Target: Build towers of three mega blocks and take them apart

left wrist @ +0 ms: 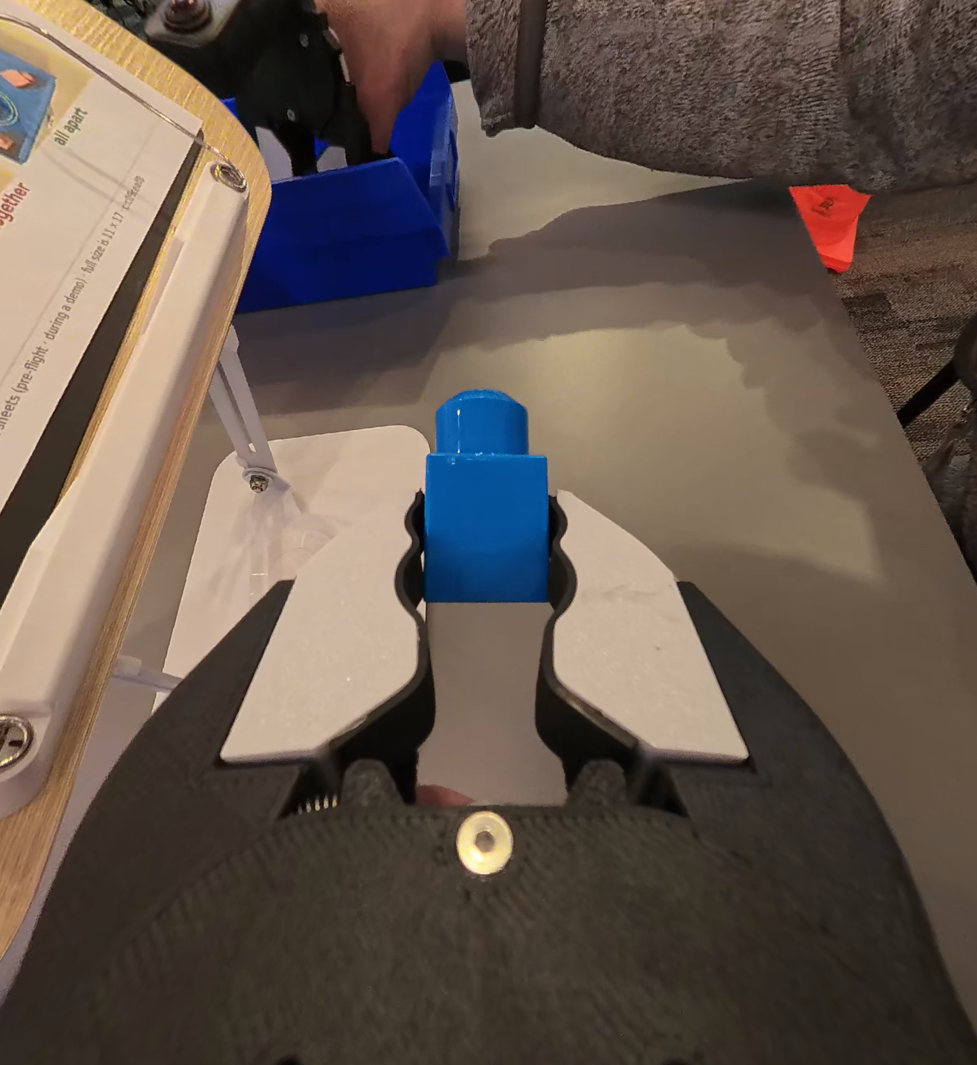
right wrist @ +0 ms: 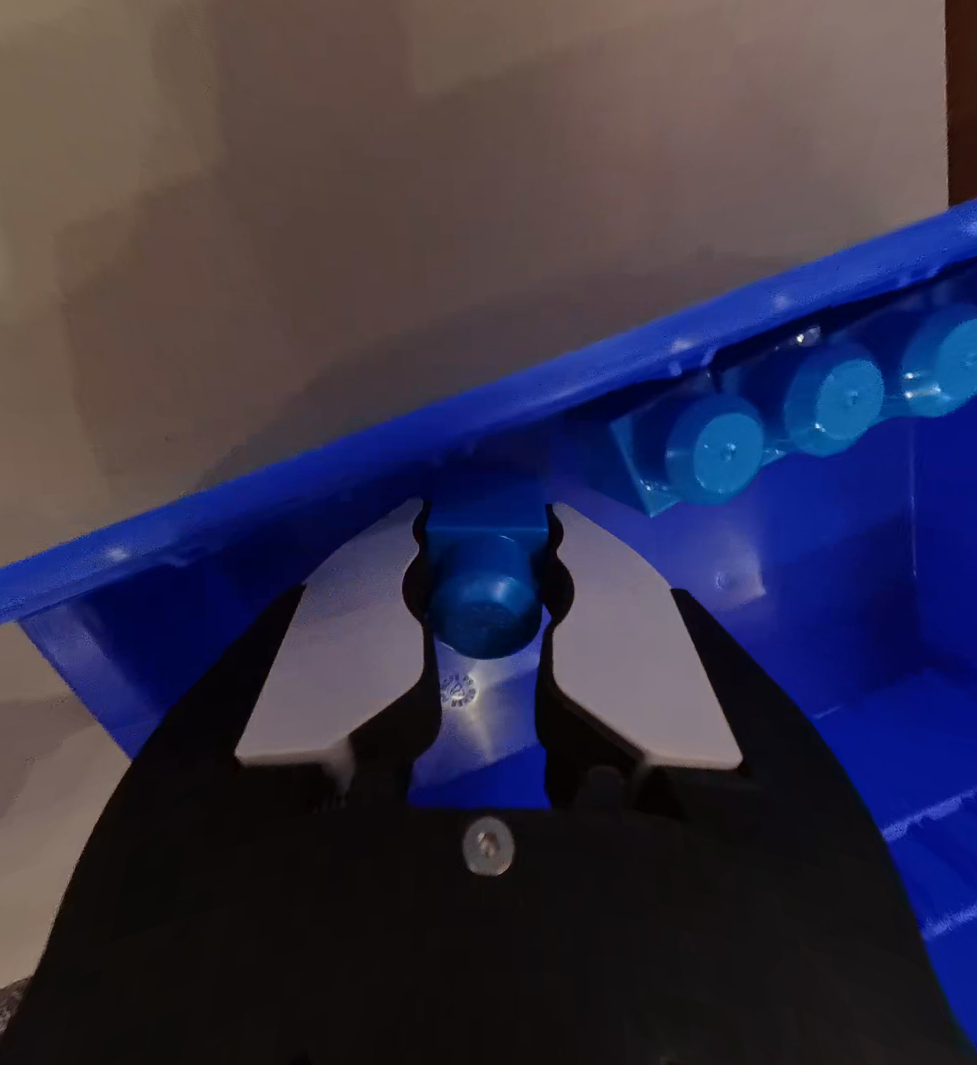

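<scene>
Two blue blocks are in our grasp, one in each gripper. Our left gripper (left wrist: 486,542) is closed partway on a single-stud blue block (left wrist: 486,518), both dark wavy pads pressed against its flat sides, the stud pointing away from us over the grey table (left wrist: 676,403). Just to the left of those fingers lies the white base plate (left wrist: 325,461) of a tilted wooden stand (left wrist: 146,438) carrying a printed sheet (left wrist: 71,230). Farther off on the table sits the blue bin (left wrist: 348,230), and we see our right gripper (left wrist: 307,115) reaching down into it, with a hand (left wrist: 394,63) and a grey fleece sleeve (left wrist: 763,86) behind it. An orange object (left wrist: 826,225) lies beyond the table's right edge. From the right wrist view, our right gripper (right wrist: 486,553) is inside the bin (right wrist: 302,490), near its rim, closed to about the same width on a darker-looking blue block (right wrist: 483,582) whose stud faces the camera, pads tight on both sides. To the right, against the bin wall, rests a longer light-blue block (right wrist: 820,403) showing a row of studs.
</scene>
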Tool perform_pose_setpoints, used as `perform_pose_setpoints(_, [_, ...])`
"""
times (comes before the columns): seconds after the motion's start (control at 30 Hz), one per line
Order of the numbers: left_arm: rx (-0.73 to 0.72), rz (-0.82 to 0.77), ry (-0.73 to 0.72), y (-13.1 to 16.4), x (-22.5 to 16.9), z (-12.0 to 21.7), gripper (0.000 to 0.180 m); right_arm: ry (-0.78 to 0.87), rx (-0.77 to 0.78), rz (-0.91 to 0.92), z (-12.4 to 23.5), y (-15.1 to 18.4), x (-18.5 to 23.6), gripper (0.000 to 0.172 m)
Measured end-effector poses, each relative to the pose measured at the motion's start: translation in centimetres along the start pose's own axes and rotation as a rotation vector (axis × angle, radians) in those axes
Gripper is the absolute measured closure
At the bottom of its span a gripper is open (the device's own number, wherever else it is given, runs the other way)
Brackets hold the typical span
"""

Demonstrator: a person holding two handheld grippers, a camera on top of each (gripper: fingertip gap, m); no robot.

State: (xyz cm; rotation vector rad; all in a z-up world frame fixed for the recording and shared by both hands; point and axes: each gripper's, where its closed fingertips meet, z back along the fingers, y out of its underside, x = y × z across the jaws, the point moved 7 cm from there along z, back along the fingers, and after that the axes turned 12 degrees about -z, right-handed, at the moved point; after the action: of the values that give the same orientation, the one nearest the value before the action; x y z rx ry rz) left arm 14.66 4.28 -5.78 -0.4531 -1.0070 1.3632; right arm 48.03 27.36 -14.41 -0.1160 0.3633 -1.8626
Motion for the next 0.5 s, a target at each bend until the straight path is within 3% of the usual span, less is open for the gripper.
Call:
perform_pose_setpoints(0.2, [0.006, 0.006, 0.010, 0.2, 0.0, -0.3, 0.142, -0.026, 0.011, -0.002, -0.4, -0.3, 0.0, 0.133])
perform_pose_setpoints(0.37, [0.009, 0.010, 0.011, 0.3, 0.0, -0.3, 0.142, 0.004, -0.124, -0.078, 2.4, 0.5, -0.2, 0.126])
perform_pose_setpoints(0.43, [0.010, 0.010, 0.014, 0.3, 0.0, -0.4, 0.142, 0.025, -0.146, -0.104, 3.5, 1.5, -0.1, 0.130])
perform_pose_setpoints(0.5, [0.012, 0.013, 0.014, 0.3, 0.0, -0.4, 0.142, 0.001, -0.143, -0.115, 4.0, 2.4, 0.4, 0.147])
